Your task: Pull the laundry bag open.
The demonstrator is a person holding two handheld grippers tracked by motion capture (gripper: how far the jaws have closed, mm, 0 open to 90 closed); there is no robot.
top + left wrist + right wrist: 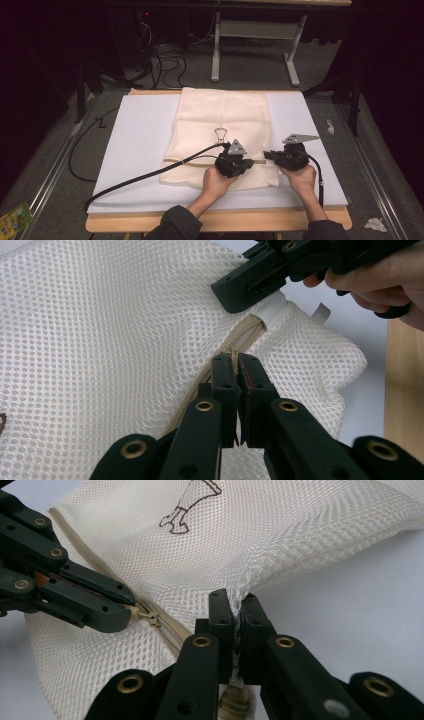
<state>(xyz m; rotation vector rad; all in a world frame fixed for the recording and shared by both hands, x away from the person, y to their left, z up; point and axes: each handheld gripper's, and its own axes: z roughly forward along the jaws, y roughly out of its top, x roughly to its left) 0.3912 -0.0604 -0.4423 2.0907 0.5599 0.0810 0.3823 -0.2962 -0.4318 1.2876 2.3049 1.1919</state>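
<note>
A cream mesh laundry bag (220,112) with a brown line drawing lies flat on a white board. Its beige zipper (243,339) runs along the near part. My left gripper (251,161) is shut on the zipper pull (145,614); the left gripper view has its jaws (236,366) pressed together on the zipper line. Just to the right, my right gripper (266,155) is shut on the bag at the zipper's end, pinching mesh (237,607) between closed jaws. The two sets of tips point at each other, a short gap apart. A white tab (274,304) sticks out under the right gripper (252,287).
The white board (140,140) lies on a wooden table (220,221). The left gripper's black cable (150,175) trails across the board to the left. Cables and a grey table frame (216,55) stand on the floor beyond. Crumpled paper (375,224) lies on the floor at right.
</note>
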